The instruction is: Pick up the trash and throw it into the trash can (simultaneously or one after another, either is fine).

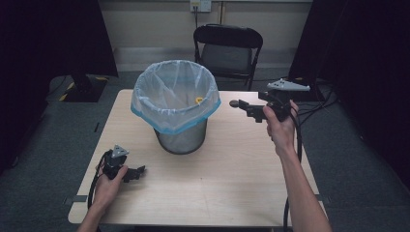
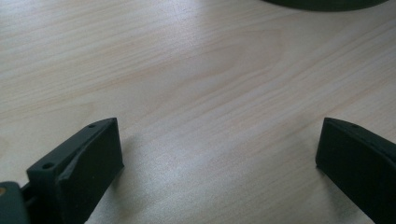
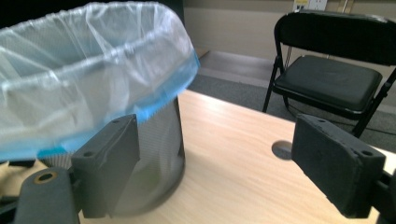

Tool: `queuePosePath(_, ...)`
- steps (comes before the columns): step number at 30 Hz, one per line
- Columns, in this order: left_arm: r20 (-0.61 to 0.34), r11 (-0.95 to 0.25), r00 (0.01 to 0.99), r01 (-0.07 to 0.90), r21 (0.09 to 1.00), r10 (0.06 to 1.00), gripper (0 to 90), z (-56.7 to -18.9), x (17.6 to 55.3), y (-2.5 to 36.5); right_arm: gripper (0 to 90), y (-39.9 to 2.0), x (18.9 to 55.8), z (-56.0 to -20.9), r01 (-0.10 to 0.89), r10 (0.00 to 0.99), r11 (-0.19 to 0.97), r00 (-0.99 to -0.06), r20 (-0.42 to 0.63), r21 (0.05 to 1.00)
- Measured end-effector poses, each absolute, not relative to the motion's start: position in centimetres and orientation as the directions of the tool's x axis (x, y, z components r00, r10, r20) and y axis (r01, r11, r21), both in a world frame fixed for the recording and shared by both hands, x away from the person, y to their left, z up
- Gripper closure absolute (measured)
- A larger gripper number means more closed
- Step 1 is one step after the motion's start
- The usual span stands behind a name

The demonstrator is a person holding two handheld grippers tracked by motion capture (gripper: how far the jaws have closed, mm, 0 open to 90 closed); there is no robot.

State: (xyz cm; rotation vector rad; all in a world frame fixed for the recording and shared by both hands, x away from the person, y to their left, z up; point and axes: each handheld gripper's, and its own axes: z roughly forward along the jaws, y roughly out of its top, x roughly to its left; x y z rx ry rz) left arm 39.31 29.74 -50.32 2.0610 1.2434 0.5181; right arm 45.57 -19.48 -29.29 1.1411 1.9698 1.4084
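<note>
A metal mesh waste bin (image 1: 181, 137) lined with a clear, blue-edged plastic bag (image 1: 175, 92) stands in the middle of the wooden table (image 1: 232, 169). A small yellow item (image 1: 198, 100) lies inside the bag. My left gripper (image 1: 140, 171) rests on the table at the front left, open, with bare wood between its jaws (image 2: 219, 154). My right gripper (image 1: 240, 107) is held in the air right of the bin's rim, open and holding nothing. In the right gripper view the bin (image 3: 154, 154) and its bag (image 3: 88, 79) loom at the left.
A black folding chair (image 1: 228, 50) stands behind the table's far edge, also in the right gripper view (image 3: 331, 70). A round cable hole (image 3: 282, 149) is in the tabletop near the far edge. Dark curtains hang at both sides.
</note>
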Motion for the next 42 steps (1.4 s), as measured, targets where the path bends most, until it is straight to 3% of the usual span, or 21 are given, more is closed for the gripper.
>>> queuePosePath(33, -0.004, -0.325, 0.468, 0.619, 0.715, 0.883, 0.0, -50.3, 39.3, 29.7, 14.5, -23.6, 42.5, -38.6, 0.489, 0.902, 0.165, -0.426, 0.070, 0.857)
queuePosePath(42, -0.004, -0.324, 0.468, 0.620, 0.715, 0.884, 0.0, -50.3, 39.3, 29.7, 14.6, -24.6, 41.5, -41.5, 0.558, 0.902, 0.150, -0.416, 0.118, 0.816)
